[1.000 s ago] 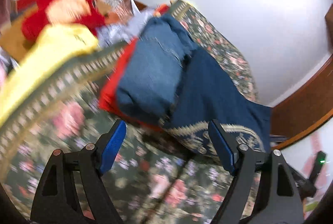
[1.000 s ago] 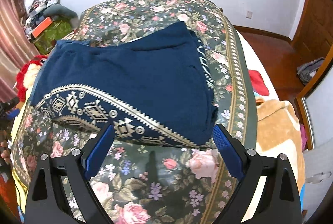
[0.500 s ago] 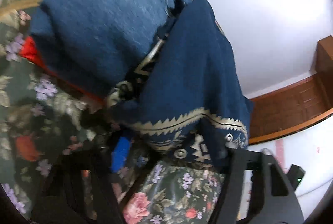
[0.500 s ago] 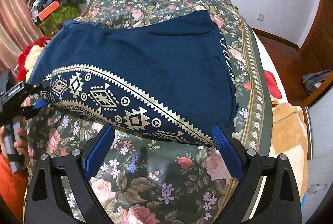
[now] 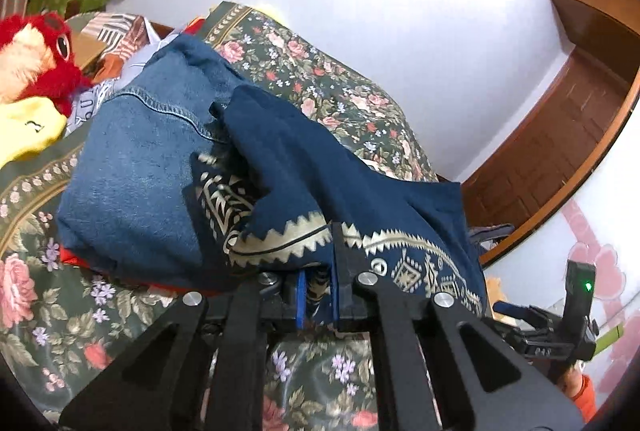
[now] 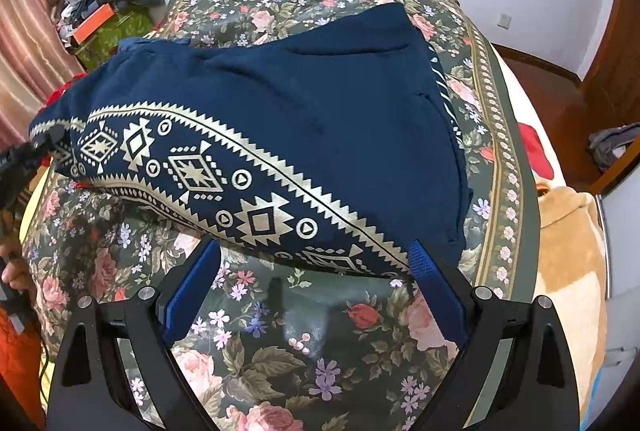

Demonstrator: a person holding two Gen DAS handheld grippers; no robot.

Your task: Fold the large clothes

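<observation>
Navy garment (image 6: pixel 304 103) on the bed (image 6: pixel 320 351): left gripper (image 5: pixel 318 291) has just closed, pinching its patterned hem to lift for folding; right gripper (image 6: pixel 316 295) wide open, empty, near the right corner.

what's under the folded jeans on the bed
A red garment peeks out beneath the folded jeans, lying on the floral bedspread. How much of it lies there, or anything else beneath, is covered.

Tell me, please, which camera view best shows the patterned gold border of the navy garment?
The right wrist view: the navy garment lies spread across the bed, its gold border running unbroken. The left wrist view shows only a bunched stretch of it at the left gripper, shut on it.
</observation>
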